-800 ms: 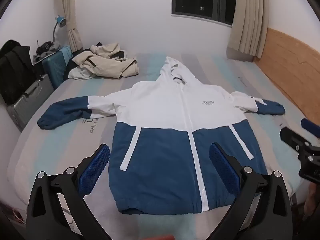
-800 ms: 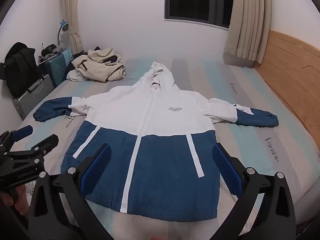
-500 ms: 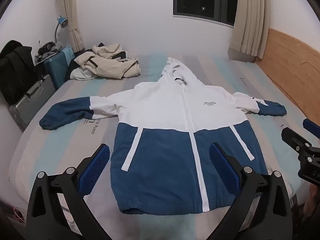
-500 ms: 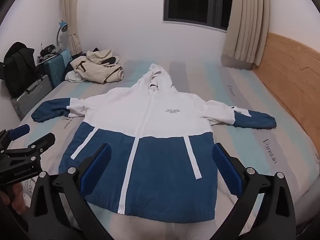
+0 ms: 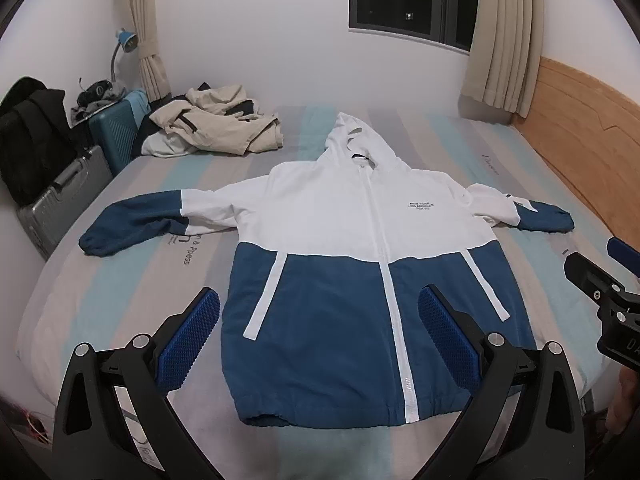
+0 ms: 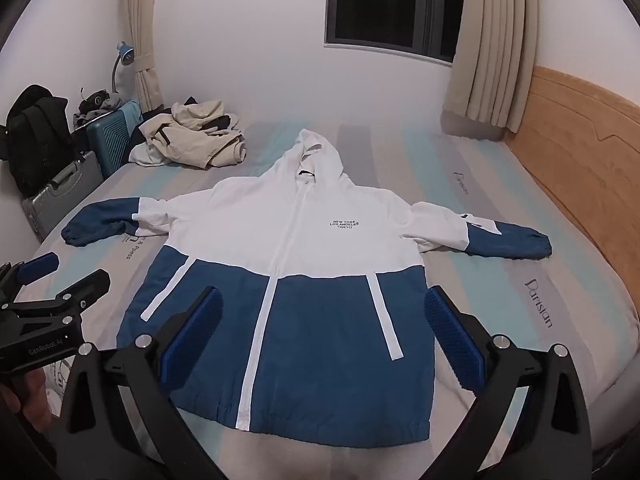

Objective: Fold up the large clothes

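Note:
A white and blue hooded jacket lies flat, front up and zipped, on the striped bed, sleeves spread to both sides, hood toward the far wall. It also shows in the right wrist view. My left gripper is open and empty, held above the jacket's hem. My right gripper is open and empty, also above the lower part of the jacket. The right gripper shows at the right edge of the left wrist view, the left gripper at the left edge of the right wrist view.
A heap of beige clothes lies at the bed's far left corner. A teal suitcase, a grey suitcase and a black backpack stand left of the bed. A wooden headboard runs along the right.
Both grippers have risen or drawn back slightly, so the jacket sits a bit higher in both views. The jacket has not moved and both grippers stay open.

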`<state>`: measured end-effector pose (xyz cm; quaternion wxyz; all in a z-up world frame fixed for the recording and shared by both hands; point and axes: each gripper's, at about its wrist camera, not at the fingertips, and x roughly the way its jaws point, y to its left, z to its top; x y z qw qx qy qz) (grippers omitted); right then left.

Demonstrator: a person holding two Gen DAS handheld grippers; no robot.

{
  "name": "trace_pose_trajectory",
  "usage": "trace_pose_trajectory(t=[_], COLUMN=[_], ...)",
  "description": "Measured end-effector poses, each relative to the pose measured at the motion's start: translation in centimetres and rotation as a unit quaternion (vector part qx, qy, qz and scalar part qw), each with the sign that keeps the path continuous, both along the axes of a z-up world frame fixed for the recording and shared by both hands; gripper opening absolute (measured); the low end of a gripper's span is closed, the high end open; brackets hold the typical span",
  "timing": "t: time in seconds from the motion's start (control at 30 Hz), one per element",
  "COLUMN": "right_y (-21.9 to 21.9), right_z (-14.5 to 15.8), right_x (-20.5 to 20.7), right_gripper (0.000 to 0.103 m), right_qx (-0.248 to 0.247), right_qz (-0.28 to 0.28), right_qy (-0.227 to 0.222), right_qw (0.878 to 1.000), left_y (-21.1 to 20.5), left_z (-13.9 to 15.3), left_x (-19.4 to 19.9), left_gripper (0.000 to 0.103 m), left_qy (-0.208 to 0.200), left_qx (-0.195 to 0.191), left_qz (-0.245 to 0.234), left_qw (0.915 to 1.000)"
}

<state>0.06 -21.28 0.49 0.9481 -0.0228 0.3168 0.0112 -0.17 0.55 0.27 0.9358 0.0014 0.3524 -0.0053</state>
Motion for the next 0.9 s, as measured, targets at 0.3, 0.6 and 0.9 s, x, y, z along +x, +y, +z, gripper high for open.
trace_pose_trajectory(t=[0.3, 0.6, 0.9], right_y=[0.00, -0.15, -0.15], right_z=[-0.21, -0.13, -0.06], right_x=[0.03, 0.12, 0.35], right_gripper=[0.096, 0.096, 0.096], right_qx=[0.000, 0.000, 0.002], right_qz=[-0.003, -0.008, -0.012], right_qy=[-0.001, 0.000, 0.002], right_qw=[1.000, 1.000, 1.000], left_y=[0.41, 0.29, 0.37], left_z=[-0.11, -0.24, -0.24], left_x=[0.13, -0.03, -0.07], left_gripper=[0.097, 0.097, 0.097], left_qy=[0.004, 0.005, 0.007], left_qx=[-0.007, -0.011, -0.012], left_qz=[-0.002, 0.000, 0.001], left_qw=[1.0000, 0.9999, 0.9999])
